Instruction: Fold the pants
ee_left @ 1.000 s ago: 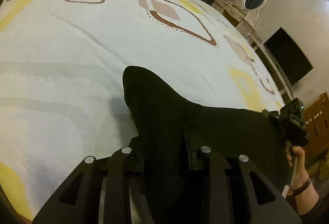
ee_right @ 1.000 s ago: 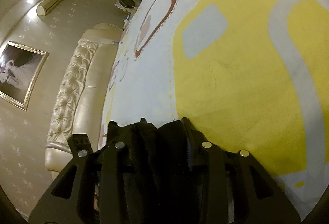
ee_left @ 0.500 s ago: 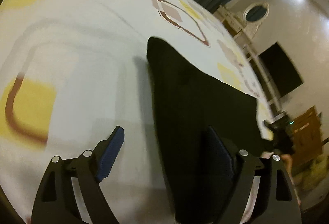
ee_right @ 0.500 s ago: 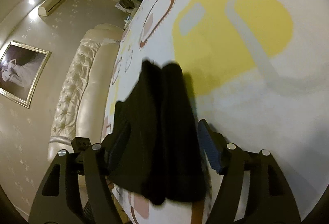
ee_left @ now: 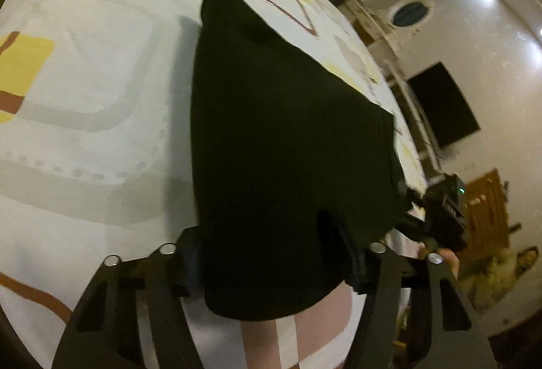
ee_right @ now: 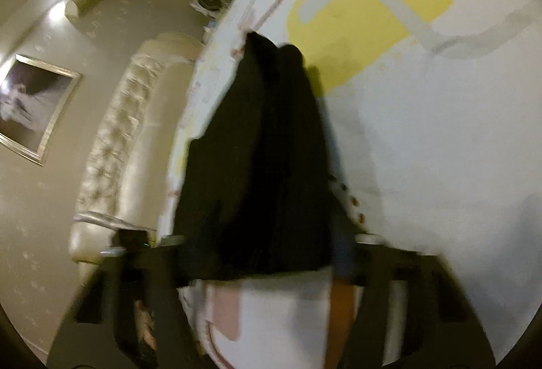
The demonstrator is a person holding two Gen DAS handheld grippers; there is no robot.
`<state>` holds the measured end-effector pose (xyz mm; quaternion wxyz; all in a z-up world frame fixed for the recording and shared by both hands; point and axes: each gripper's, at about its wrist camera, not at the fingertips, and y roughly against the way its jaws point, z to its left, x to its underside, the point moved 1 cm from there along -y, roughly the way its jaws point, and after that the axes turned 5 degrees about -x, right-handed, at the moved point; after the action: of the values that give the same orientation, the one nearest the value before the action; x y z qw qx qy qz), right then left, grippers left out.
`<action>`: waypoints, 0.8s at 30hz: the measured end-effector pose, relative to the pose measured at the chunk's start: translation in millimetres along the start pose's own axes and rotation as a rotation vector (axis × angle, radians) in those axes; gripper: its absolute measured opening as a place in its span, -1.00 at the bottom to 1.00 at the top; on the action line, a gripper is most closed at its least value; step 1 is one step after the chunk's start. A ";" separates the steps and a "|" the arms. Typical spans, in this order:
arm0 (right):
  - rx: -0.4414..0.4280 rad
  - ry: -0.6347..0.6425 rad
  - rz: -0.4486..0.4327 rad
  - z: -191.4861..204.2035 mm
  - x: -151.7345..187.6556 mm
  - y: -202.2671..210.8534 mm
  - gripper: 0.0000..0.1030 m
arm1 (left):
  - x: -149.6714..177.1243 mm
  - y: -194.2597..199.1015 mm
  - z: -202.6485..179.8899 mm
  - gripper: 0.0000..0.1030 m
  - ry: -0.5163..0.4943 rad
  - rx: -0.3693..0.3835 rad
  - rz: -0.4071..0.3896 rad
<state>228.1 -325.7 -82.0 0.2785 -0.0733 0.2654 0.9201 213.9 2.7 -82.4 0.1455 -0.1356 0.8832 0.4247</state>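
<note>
Jaws of both grippers have just been closing, half-wide, with the near hem of the black pants (ee_left: pixel 281 148) between the pads; I cannot tell whether they bite. From my left gripper (ee_left: pixel 267 262) and right gripper (ee_right: pixel 257 253), the folded stack's long axis runs straight ahead across the bedspread (ee_left: pixel 84 64), equally near each.

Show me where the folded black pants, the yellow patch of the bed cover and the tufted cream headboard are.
folded black pants (ee_left: pixel 288 148), left wrist view, middle of cloth
yellow patch (ee_right: pixel 342 26), right wrist view, its centre
tufted cream headboard (ee_right: pixel 122 131), right wrist view, padded face

The black pants (ee_right: pixel 264 172) hide both tongs' pads, and motion blur smears the right wrist view.
</note>
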 end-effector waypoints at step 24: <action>-0.019 -0.027 0.019 0.1 72.5 41.6 -0.43 | 49.7 30.8 -5.3 -0.23 -0.002 -0.072 -0.001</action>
<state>144.7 -320.6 -83.8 0.2726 -0.0611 0.2537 0.9261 156.2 11.3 -75.9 0.1414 -0.1407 0.8672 0.4563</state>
